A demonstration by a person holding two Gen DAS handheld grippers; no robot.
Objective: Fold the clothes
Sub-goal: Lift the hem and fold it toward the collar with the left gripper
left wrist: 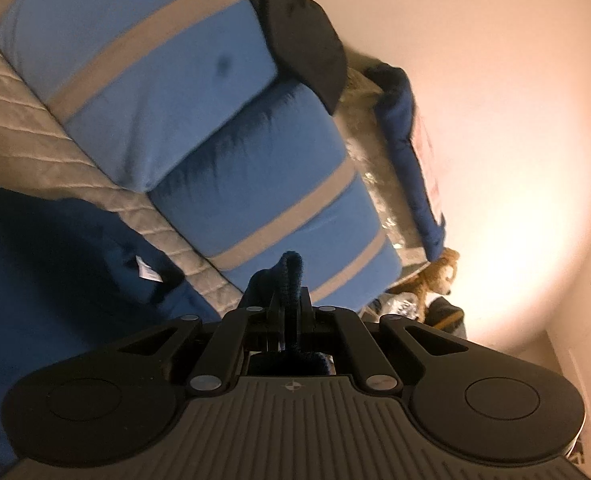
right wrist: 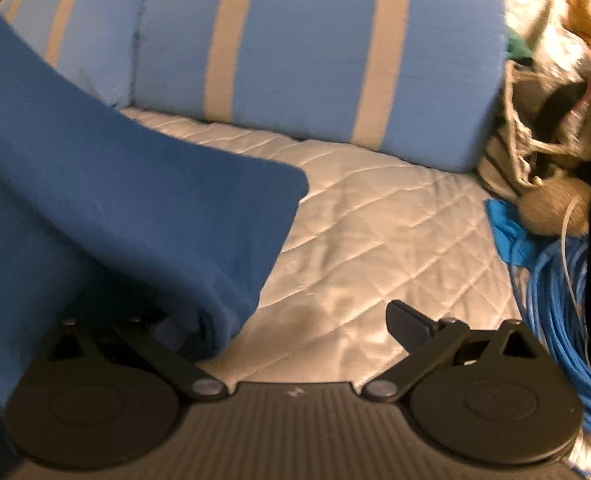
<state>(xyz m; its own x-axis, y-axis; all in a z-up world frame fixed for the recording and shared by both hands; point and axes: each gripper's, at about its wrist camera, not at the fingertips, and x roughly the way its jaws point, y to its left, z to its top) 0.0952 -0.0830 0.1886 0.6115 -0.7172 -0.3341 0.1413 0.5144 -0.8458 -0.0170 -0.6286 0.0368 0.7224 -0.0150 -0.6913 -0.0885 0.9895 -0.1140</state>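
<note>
A dark blue garment (left wrist: 55, 248) lies spread on the quilted bed at the lower left of the left wrist view, with a white tag (left wrist: 147, 270) showing. My left gripper (left wrist: 289, 300) is shut on a bunched fold of this garment, and the pinched edge sticks up past the fingertips. In the right wrist view the same blue garment (right wrist: 135, 200) hangs in from the left and drapes over the left finger. My right gripper (right wrist: 291, 328) stands wide open over the quilt. Its right finger (right wrist: 409, 320) is bare, and nothing is pinched between the jaws.
Two light blue pillows with grey stripes (right wrist: 295, 60) lean at the head of the grey quilted bedspread (right wrist: 375, 240). A coil of blue cable (right wrist: 555, 320), bags and a plush bear (left wrist: 435, 276) crowd the bed's right side. A pale wall (left wrist: 495, 120) is beyond.
</note>
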